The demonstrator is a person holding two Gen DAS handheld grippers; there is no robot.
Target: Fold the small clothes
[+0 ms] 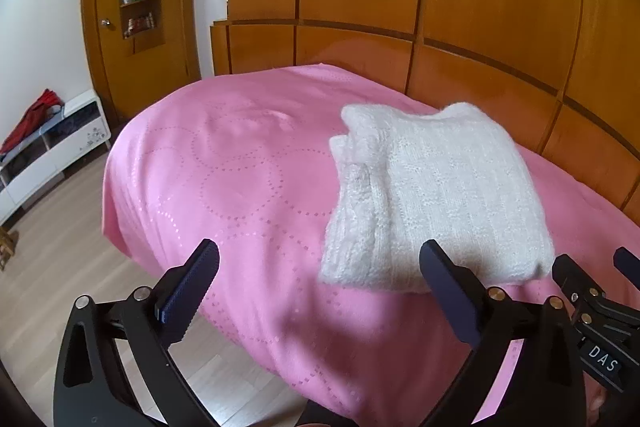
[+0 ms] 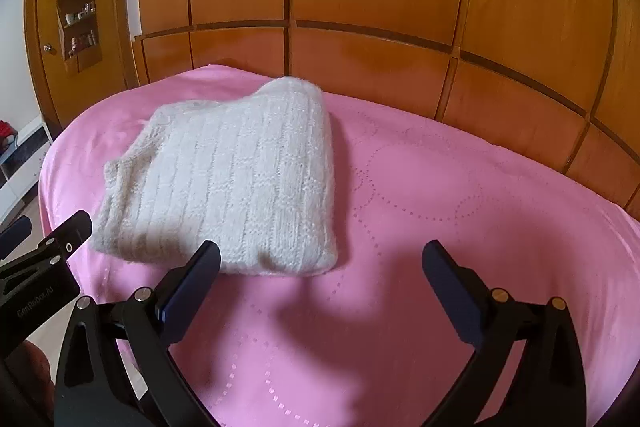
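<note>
Garment: a white, fuzzy rib-knit sweater (image 1: 436, 199) lies folded into a compact rectangle on the pink bedspread with dotted circle patterns (image 1: 240, 187), toward the bed's headboard edge, near the glossy wooden panelled headboard (image 1: 460, 83).
Left gripper (image 1: 318, 277): jaws spread wide, nothing between them, just short of the sweater's near edge.
Right gripper (image 2: 320, 277): likewise released and empty, by the sweater's near right corner.
Progress: the fold looks finished and tidy; probably nothing remains but withdrawing, or fetching another garment.
</note>
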